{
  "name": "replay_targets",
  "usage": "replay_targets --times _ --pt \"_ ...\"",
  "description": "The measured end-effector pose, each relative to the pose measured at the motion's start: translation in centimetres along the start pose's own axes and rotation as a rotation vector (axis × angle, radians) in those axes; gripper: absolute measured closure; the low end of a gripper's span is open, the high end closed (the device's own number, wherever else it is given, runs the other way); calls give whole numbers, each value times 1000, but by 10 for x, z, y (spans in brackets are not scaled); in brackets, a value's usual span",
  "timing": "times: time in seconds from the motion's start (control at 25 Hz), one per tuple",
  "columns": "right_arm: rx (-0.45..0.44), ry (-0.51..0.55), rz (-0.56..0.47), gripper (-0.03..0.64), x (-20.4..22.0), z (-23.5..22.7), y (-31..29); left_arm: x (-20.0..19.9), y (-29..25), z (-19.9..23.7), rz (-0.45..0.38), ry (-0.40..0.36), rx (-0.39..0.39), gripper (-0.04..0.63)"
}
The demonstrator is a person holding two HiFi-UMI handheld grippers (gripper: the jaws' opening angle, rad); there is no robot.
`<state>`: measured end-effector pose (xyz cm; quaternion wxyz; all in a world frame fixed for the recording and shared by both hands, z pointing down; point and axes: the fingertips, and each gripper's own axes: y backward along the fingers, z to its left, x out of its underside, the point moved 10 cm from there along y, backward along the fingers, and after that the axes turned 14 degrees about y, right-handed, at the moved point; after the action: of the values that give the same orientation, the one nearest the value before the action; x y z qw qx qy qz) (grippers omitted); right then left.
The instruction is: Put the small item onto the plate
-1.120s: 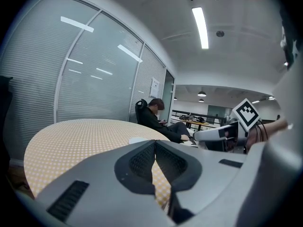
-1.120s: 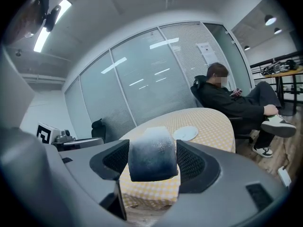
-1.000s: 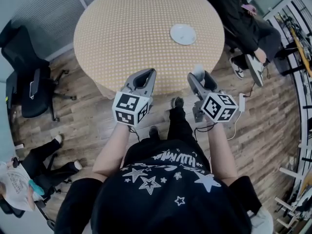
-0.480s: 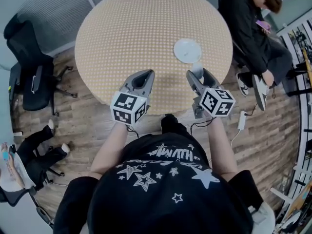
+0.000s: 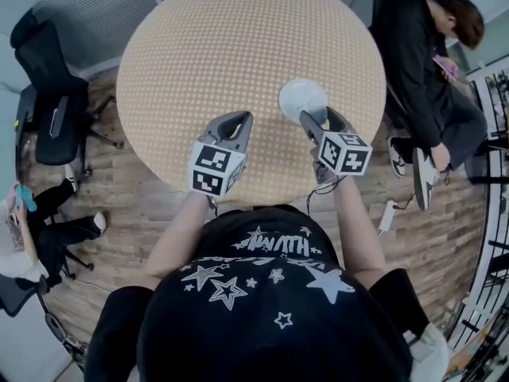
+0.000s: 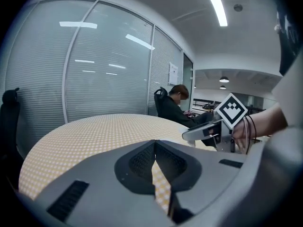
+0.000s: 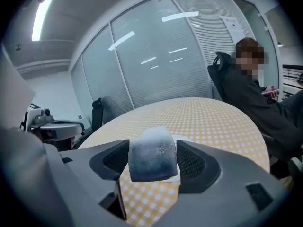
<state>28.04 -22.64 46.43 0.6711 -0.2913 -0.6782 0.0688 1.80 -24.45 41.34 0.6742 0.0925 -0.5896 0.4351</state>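
Small item (image 7: 152, 149) in R tongs (image 7: 152, 161)

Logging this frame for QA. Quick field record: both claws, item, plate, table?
right claw: shut on small grey-white rounded block
left claw: shut, nothing in it
white round plate: on the table, right claw at its near edge
round table with yellow checked cloth: carries the plate
block on plate: not yet
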Motion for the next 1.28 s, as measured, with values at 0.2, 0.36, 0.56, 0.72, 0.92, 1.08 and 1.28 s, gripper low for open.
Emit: replay_targets --times 0.2,0.36,0.56,0.72,0.92,1.08,1.28 --pt "-55 42 112 305 7 -21 -44 2 -23 8 5 19 -62 588" --pt "-75 80 174 305 10 -32 -71 4 -39 15 50 59 -47 588" --pt "-107 123 239 307 17 -35 -92 13 -51 20 98 86 -59 588" --pt "-119 169 270 305 19 -35 -100 16 -59 19 121 80 -74 588" --pt "-111 242 299 305 21 -32 -105 22 -62 17 131 87 -81 588" --pt "-100 282 323 307 22 -27 -107 24 -58 17 132 89 -94 588" --pt "-97 279 331 305 21 -26 -109 27 -52 19 131 93 -107 588"
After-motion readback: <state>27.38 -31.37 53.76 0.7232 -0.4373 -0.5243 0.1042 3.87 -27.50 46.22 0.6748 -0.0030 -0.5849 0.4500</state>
